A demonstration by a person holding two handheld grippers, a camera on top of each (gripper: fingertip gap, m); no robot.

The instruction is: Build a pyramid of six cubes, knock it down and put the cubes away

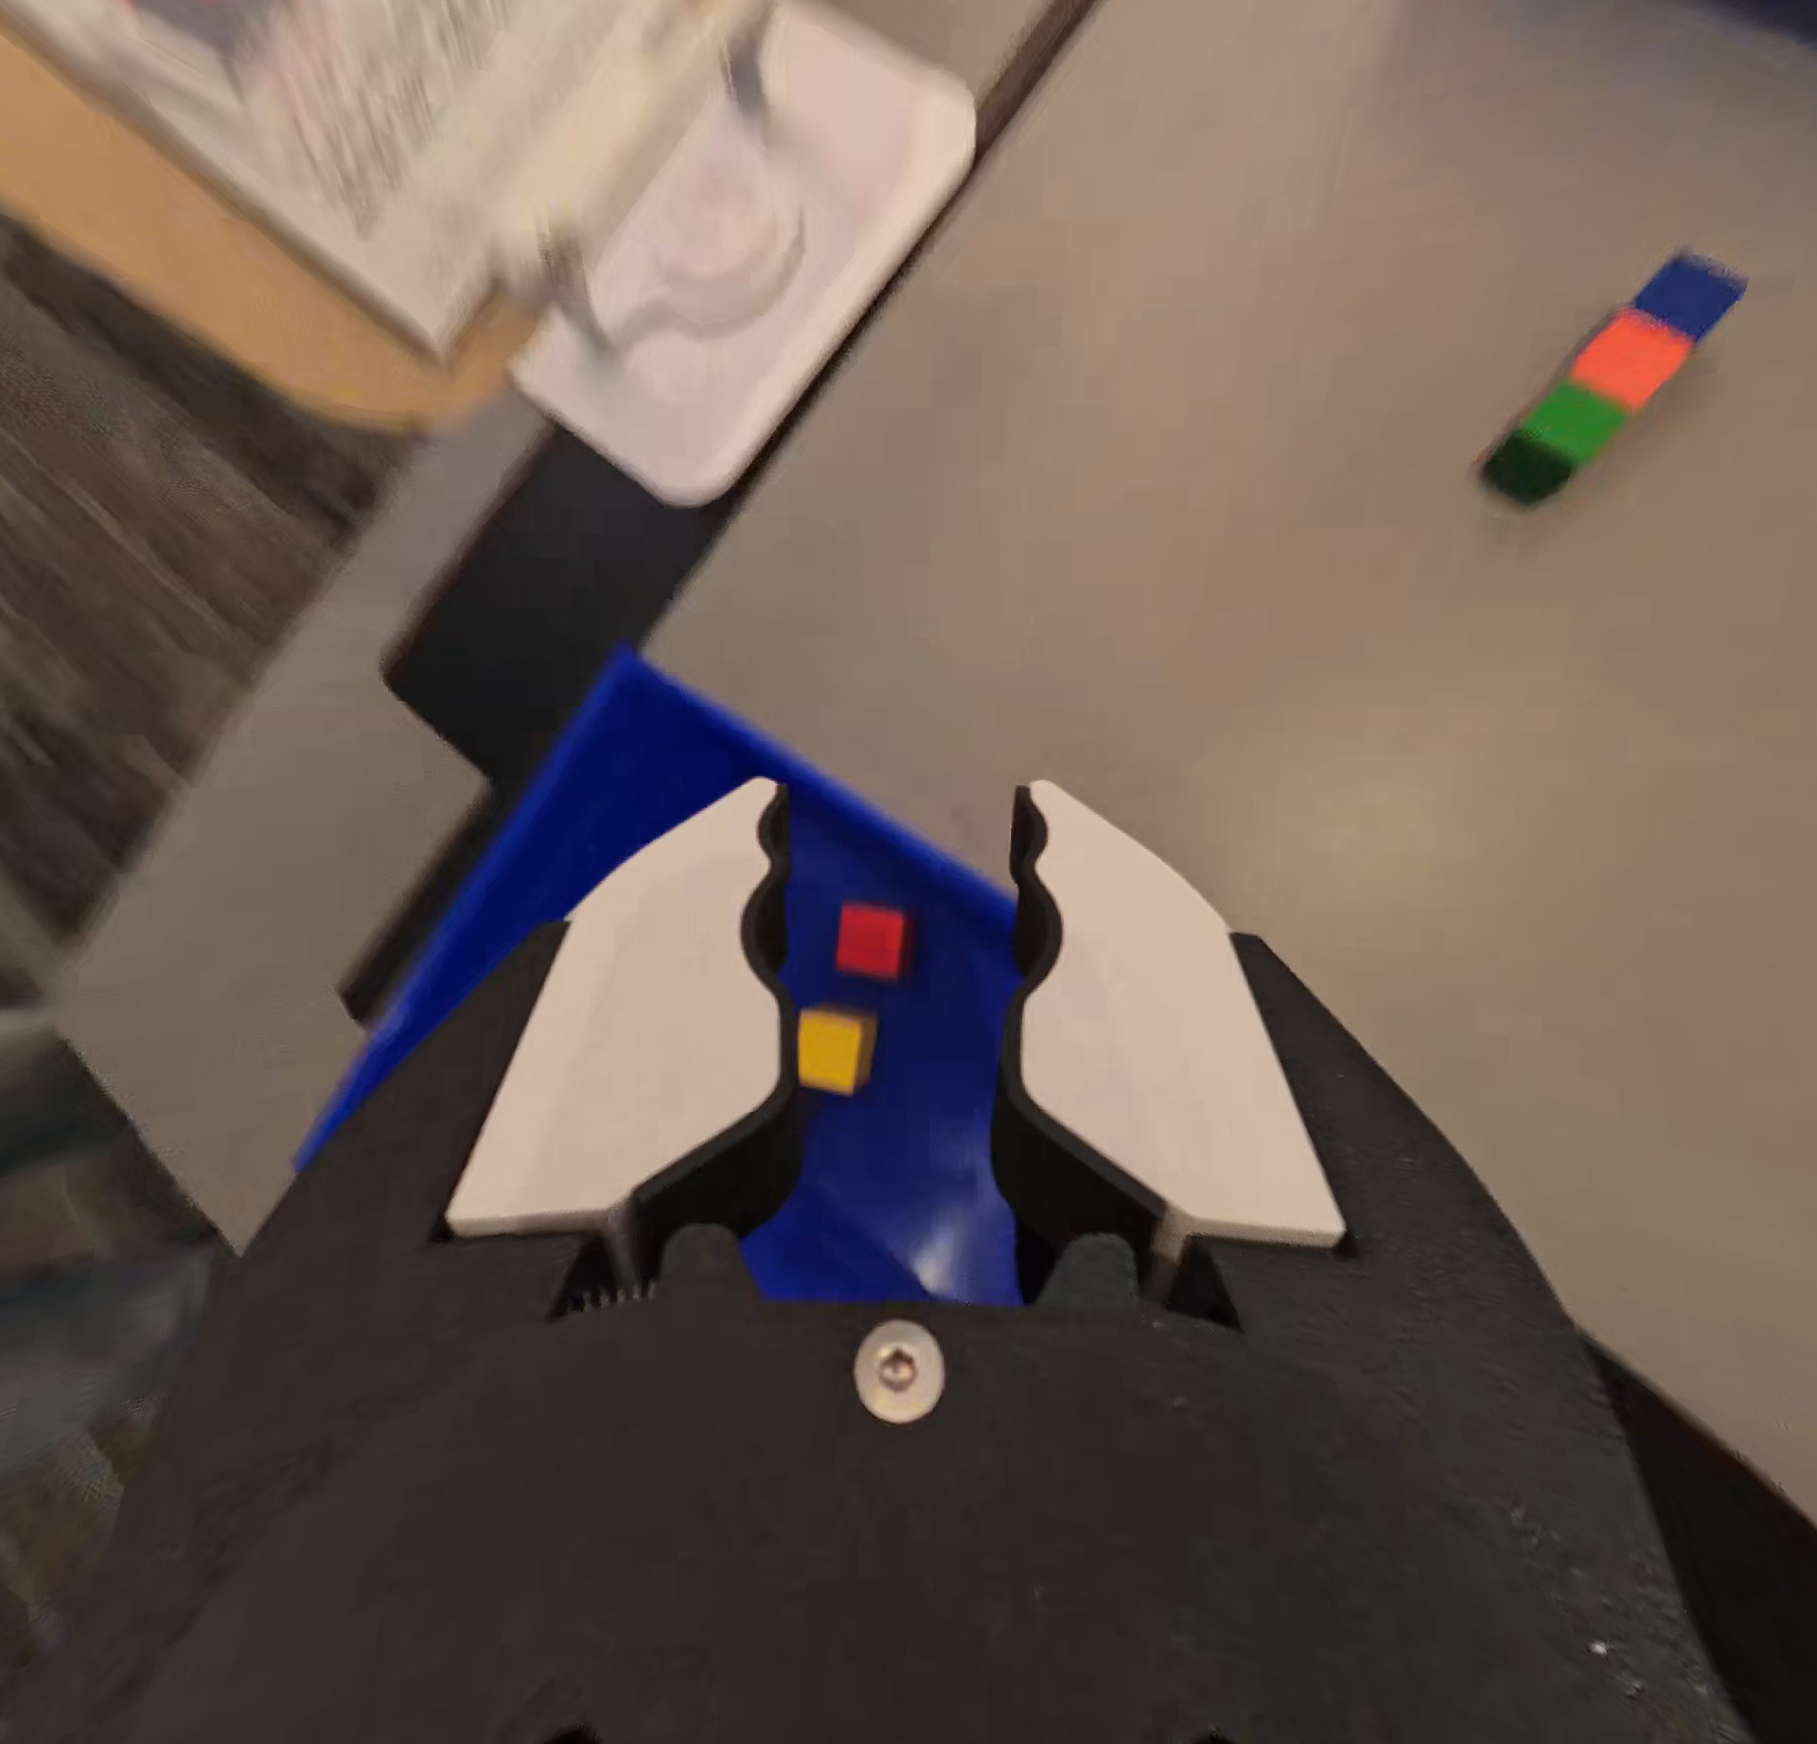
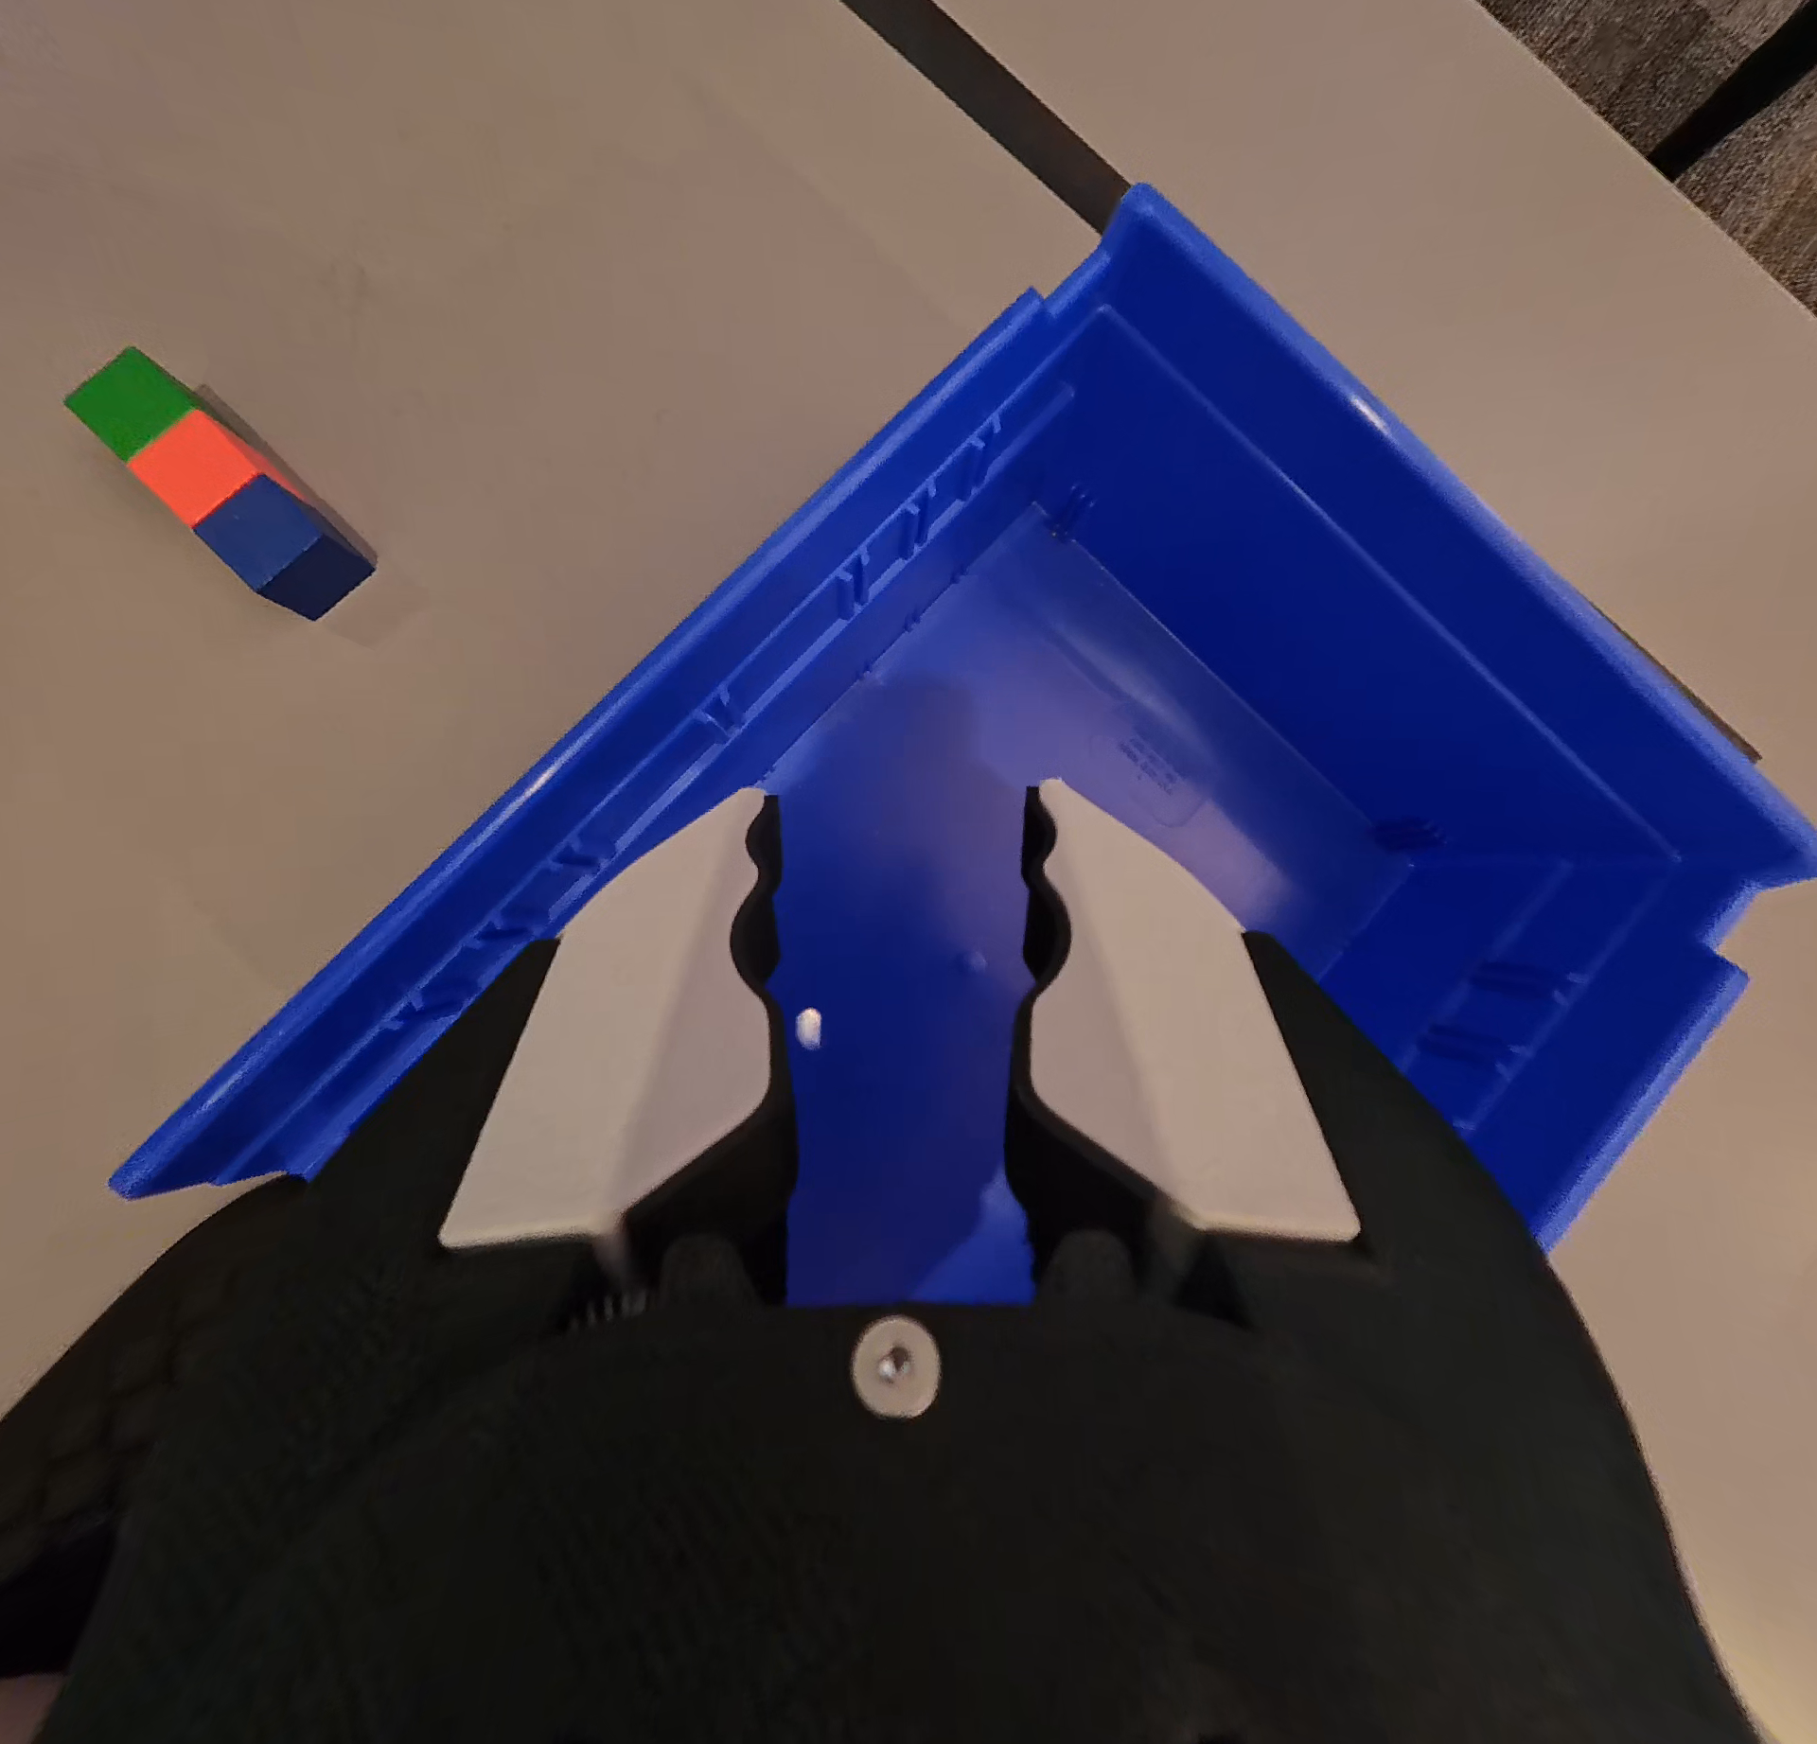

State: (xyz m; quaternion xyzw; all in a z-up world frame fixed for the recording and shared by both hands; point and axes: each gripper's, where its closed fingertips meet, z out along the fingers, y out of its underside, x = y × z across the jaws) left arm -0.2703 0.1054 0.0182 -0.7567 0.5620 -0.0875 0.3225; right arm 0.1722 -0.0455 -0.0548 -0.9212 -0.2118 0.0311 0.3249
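Observation:
In the left wrist view, my left gripper [image 1: 900,797] is open and empty above a blue bin [image 1: 629,812]. A red cube [image 1: 872,940] and a yellow cube [image 1: 836,1050] lie on the bin's floor, seen between the jaws. A blue cube [image 1: 1686,296], an orange cube [image 1: 1627,360] and a green cube [image 1: 1563,429] sit touching in a row on the grey table, far right. In the right wrist view, my right gripper [image 2: 900,797] is open and empty over a blue bin [image 2: 1377,438]; no cube shows in it. The same row of green [image 2: 133,399], orange [image 2: 192,463] and blue [image 2: 270,532] cubes lies at the left.
A white tray [image 1: 855,222] holding a clear glass item [image 1: 708,242] stands at the table's far edge, blurred. A dark gap [image 1: 551,635] divides the table tops; it also shows in the right wrist view [image 2: 973,65]. Carpeted floor [image 1: 147,566] lies beyond the left edge. Across from one pair of fingers to the other is roughly 50 cm.

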